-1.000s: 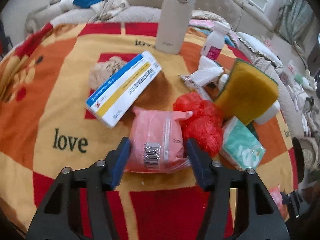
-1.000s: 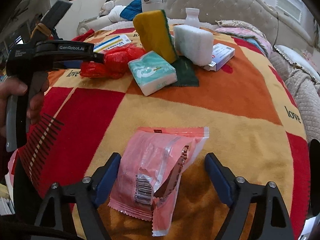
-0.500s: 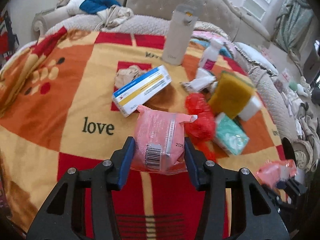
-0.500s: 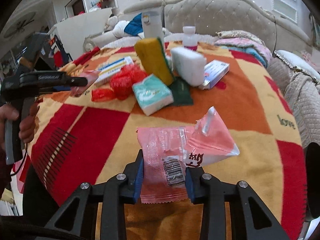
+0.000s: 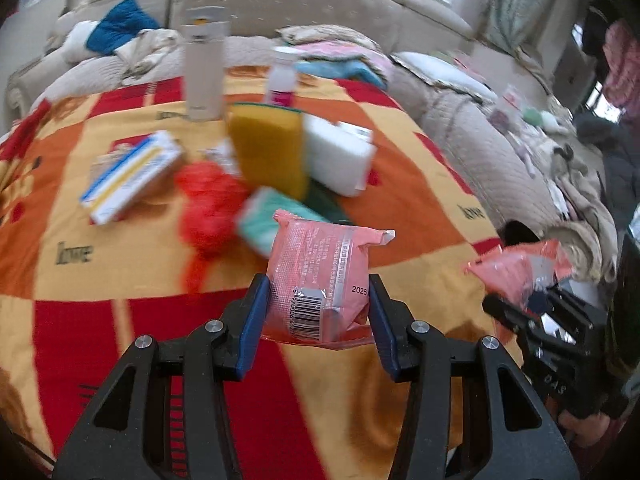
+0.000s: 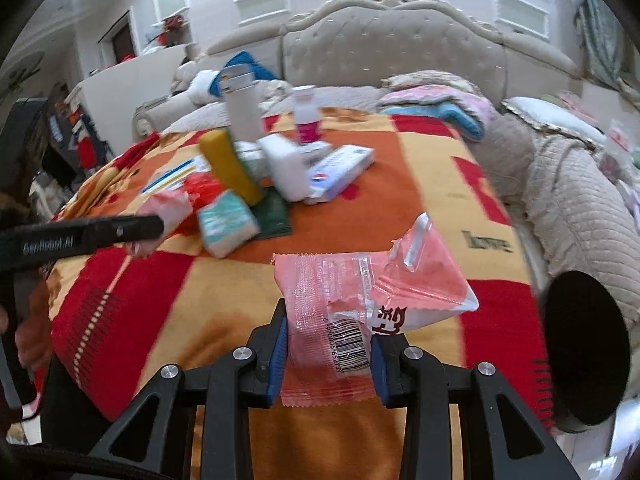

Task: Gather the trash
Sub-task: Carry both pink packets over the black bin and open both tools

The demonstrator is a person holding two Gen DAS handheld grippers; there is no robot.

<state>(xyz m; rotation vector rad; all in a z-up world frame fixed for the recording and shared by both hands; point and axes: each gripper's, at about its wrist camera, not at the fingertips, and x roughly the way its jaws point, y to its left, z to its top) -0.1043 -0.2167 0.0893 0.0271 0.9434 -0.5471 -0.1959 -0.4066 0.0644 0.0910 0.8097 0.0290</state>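
My left gripper point(image 5: 318, 312) is shut on a puffy pink wrapper point(image 5: 320, 280) with a barcode and holds it above the blanket. My right gripper point(image 6: 328, 354) is shut on a torn, flat pink wrapper point(image 6: 360, 300), also lifted. The right gripper and its wrapper point(image 5: 520, 268) show at the right edge of the left wrist view. The left gripper's arm point(image 6: 80, 236) shows at the left of the right wrist view, with its pink wrapper point(image 6: 168, 208) at the tip.
On the red, orange and yellow blanket point(image 5: 400, 200) lie a red plastic bag point(image 5: 208, 208), a tissue pack point(image 6: 226, 220), a yellow sponge point(image 5: 268, 152), a white sponge point(image 5: 340, 156), medicine boxes point(image 5: 128, 176) point(image 6: 340, 172), a beige flask point(image 5: 204, 68) and a small bottle point(image 6: 307, 120). A black round bin opening point(image 6: 580, 352) is at the right.
Both grippers, open around the wrappers a second ago, have shut on them and lifted them off the blanket. Both have pulled back and the left has swung right.
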